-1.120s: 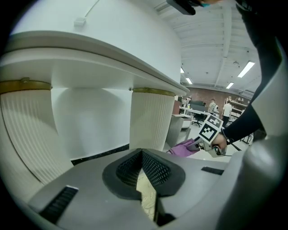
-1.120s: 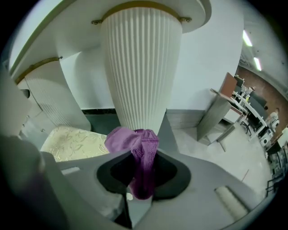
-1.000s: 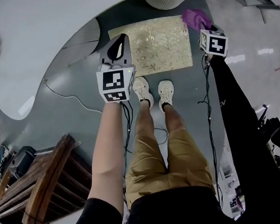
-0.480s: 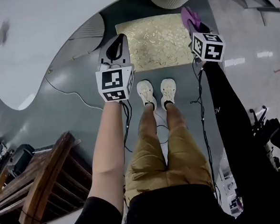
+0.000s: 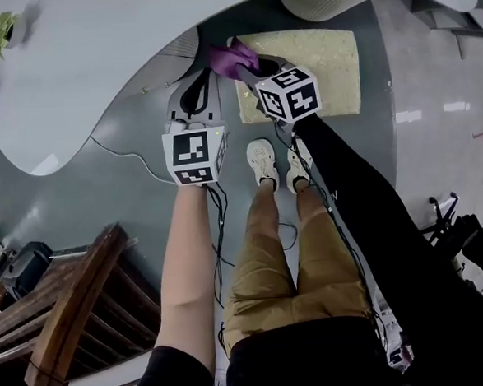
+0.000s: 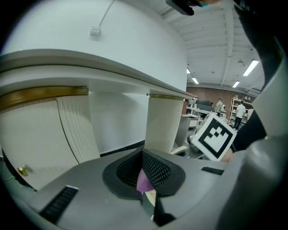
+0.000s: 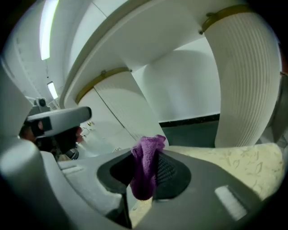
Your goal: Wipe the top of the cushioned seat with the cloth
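Grey floor [image 5: 134, 183]: one cushioned seat [image 5: 327, 66] lying under right gripper [image 5: 242, 64], clamping one purple cloth [image 5: 229, 58]; left gripper [image 5: 203, 73] hovering alongside, pinched together, empty.

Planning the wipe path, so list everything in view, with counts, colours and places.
Purple knitted cloth: one, purple, in the right claw, at the seat's far left corner.
Pale gold floral cushioned seat: one, gold, ahead of the feet.
Curved white tabletop: one, white, overhanging the seat's far side.
White ribbed pedestals: two, white, under the tabletop.
Small green plant: one, green, on the tabletop, far left.
Brown wooden slatted furniture: one, brown, lower left.
Thin floor cable: one, pale, left of the claws.
White shoes: two, white, short of the seat.
Left claw: one, grey, shut, empty, beside the cloth.
Right claw: one, grey, shut on the cloth.
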